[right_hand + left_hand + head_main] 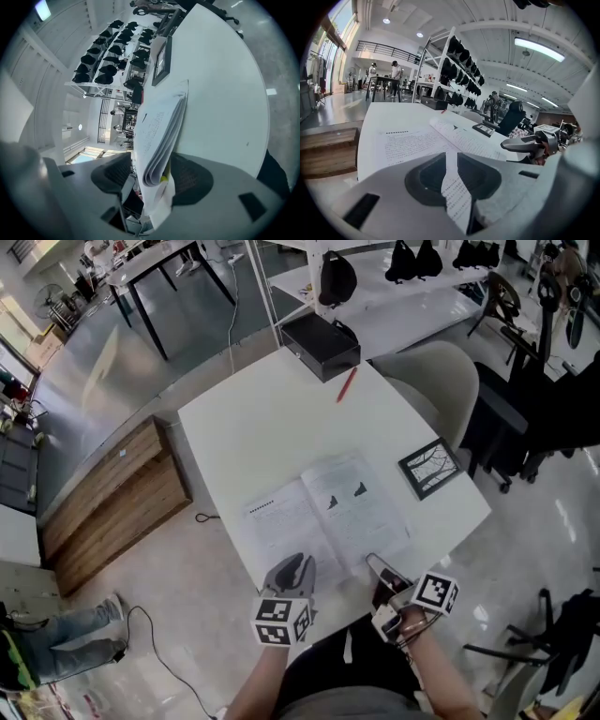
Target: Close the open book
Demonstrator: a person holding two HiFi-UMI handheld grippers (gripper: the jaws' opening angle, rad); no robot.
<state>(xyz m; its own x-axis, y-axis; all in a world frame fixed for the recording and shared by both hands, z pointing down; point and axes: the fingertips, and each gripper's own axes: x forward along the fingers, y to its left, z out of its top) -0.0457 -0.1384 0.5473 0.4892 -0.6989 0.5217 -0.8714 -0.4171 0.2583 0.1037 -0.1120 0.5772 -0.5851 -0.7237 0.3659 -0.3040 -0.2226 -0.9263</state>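
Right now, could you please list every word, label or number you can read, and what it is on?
Nothing can be read.
Open book: printed lines and a heading, too small to read.
Framed picture: branching lines, no words.
Marker cubes: square patterns, no letters.

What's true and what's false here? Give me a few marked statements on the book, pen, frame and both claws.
The book lies open on the table. True.
The red pen lies on the book's pages. False: it lies on bare table near the black box.
The right claw has book pages between its jaws. True.
In the head view, the framed picture sits left of the book. False: it is right of it.
The left claw is over the black box. False: it is at the book's near edge.
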